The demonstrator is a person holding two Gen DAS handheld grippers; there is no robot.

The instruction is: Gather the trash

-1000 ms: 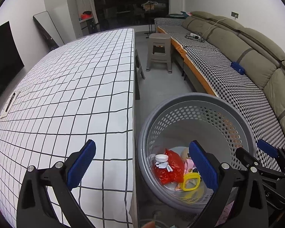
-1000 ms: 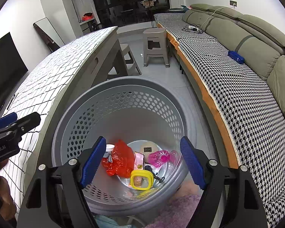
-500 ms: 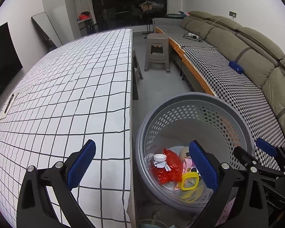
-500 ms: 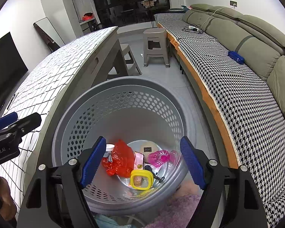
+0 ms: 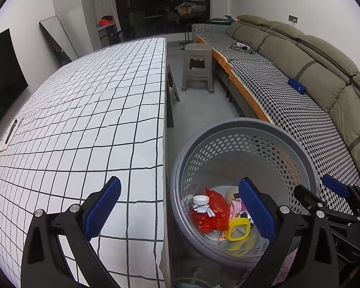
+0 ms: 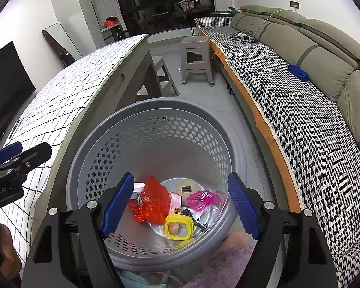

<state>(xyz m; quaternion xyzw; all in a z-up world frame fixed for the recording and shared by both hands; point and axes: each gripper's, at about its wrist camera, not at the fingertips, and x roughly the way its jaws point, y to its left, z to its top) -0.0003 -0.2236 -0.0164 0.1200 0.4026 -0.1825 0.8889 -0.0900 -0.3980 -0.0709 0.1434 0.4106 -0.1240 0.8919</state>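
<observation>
A grey perforated basket [image 5: 247,127] stands on the floor beside the table; it also shows in the right wrist view [image 6: 156,105]. Inside lie a red plastic bag [image 6: 153,199], a yellow square lid [image 6: 178,226], a pink mesh piece [image 6: 201,198], a white cap [image 6: 139,187] and other scraps. My left gripper [image 5: 180,210] is open and empty, straddling the table edge and the basket's rim. My right gripper [image 6: 180,204] is open and empty above the basket's mouth. It also shows at the right of the left wrist view [image 5: 324,192].
The table with a white grid cloth [image 5: 96,110] fills the left; a dark remote [image 5: 10,130] lies on paper at its far left edge. A grey stool [image 5: 198,67] and a long sofa with a houndstooth cover [image 5: 288,100] stand to the right.
The left gripper has drawn slightly up and back, so the basket sits lower and smaller in its view. The right gripper has not moved.
</observation>
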